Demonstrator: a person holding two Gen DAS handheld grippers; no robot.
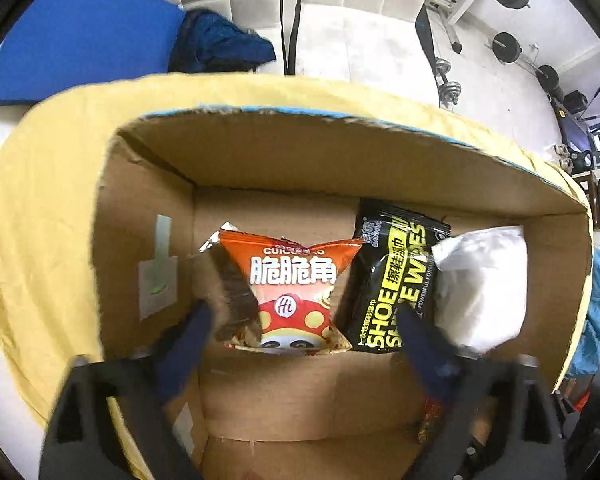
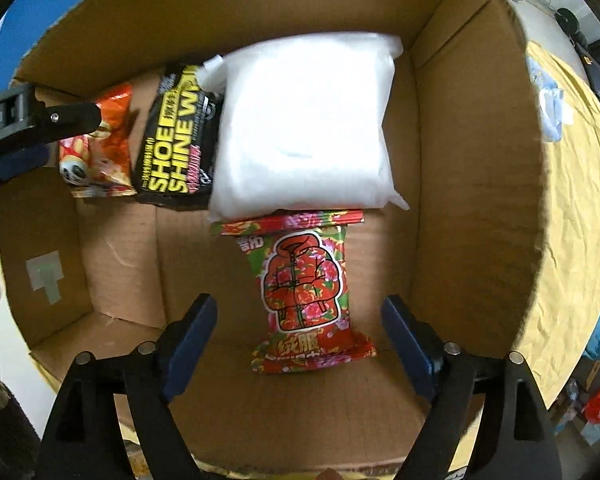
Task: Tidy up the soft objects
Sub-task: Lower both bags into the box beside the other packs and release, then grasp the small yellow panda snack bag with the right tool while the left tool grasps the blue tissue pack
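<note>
Both my grippers hang open over a cardboard box holding four soft packets.

My left gripper has its blue fingers spread wide and holds nothing; between them lies an orange snack bag on the box floor, along the far wall. Just to its right, touching it, is a black shoe wipes pack, and a white pouch overlaps that pack's right edge. My right gripper is also wide open and empty, with a red floral packet lying lengthwise between its fingers, its far end tucked just under the white pouch. The box sits on a yellow cloth.
</note>
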